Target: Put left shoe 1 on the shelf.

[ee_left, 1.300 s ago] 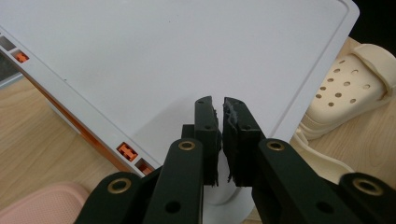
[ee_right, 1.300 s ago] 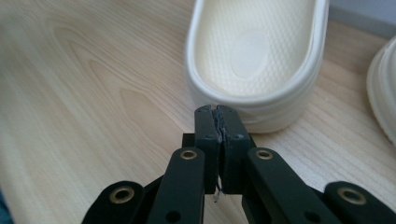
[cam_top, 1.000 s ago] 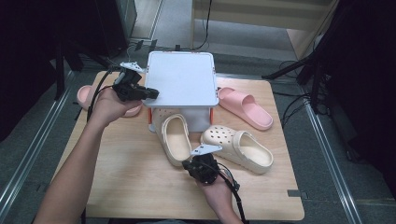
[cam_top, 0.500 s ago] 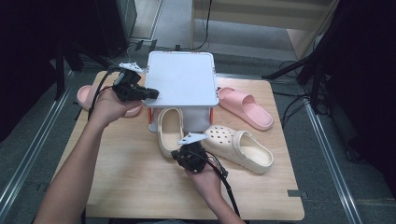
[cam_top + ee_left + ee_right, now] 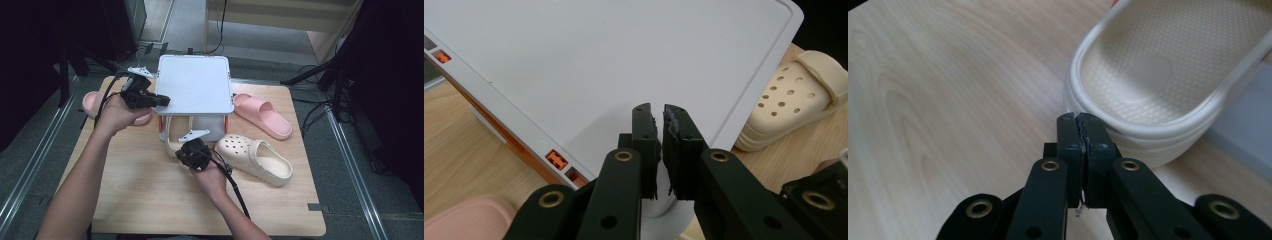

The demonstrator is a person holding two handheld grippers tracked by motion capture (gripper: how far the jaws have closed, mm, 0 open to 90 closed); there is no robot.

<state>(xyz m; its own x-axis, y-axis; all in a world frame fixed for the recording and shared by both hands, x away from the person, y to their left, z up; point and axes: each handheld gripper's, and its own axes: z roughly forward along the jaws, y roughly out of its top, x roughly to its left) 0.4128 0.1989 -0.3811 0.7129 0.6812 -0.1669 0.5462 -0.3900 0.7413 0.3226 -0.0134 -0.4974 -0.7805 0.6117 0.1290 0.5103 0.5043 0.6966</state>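
Observation:
A white box (image 5: 195, 82) with orange clips stands at the table's far middle, and its flat lid (image 5: 599, 65) slopes across the left gripper view. My left gripper (image 5: 162, 100) (image 5: 660, 110) is shut, its tips over the lid's left edge. A cream clog (image 5: 170, 135) (image 5: 1148, 75) lies toe-first under the box's front edge, partly hidden by the lid. Against its heel rim sits my right gripper (image 5: 187, 150) (image 5: 1079, 117), shut with nothing held between the jaws.
A second cream clog (image 5: 255, 157) (image 5: 789, 100) lies to the right of my right hand. One pink slipper (image 5: 262, 115) rests right of the box, another (image 5: 92, 102) (image 5: 469, 220) behind my left hand. Bare wood (image 5: 140, 195) spreads at the front.
My right gripper has moved toward the box, and the cream clog at its tips has slid forward under the box's front edge. The left gripper has stayed at the lid.

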